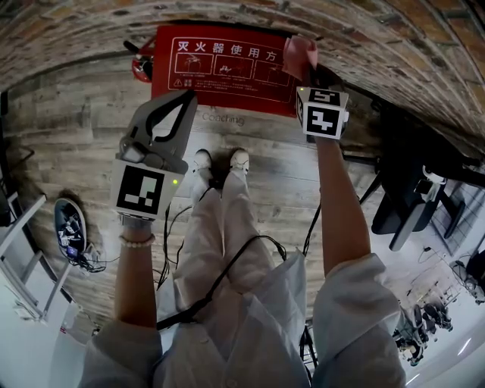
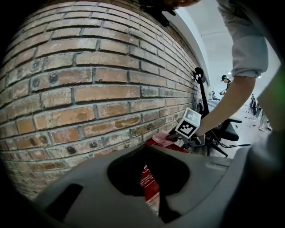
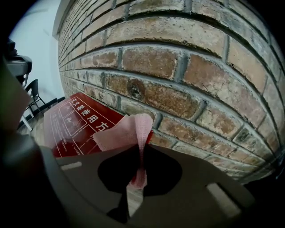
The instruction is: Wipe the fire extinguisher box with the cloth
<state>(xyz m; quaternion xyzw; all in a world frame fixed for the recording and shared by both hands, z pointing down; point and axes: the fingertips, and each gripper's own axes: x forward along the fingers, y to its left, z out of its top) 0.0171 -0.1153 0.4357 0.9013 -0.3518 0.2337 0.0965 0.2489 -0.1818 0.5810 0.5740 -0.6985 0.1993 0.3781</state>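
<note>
The red fire extinguisher box stands against the brick wall, its top printed with white instructions. My right gripper is at the box's right far corner, shut on a pink cloth that touches the box by the wall. The right gripper view shows the cloth pinched between the jaws of the right gripper, with the box beyond it. My left gripper hovers over the box's near left edge, shut and holding nothing. In the left gripper view, the left gripper points toward the box.
A brick wall rises right behind the box. A red extinguisher lies at the box's left. The person's white shoes stand on the wooden floor just before the box. A black chair is to the right, and a dark bag and cables to the left.
</note>
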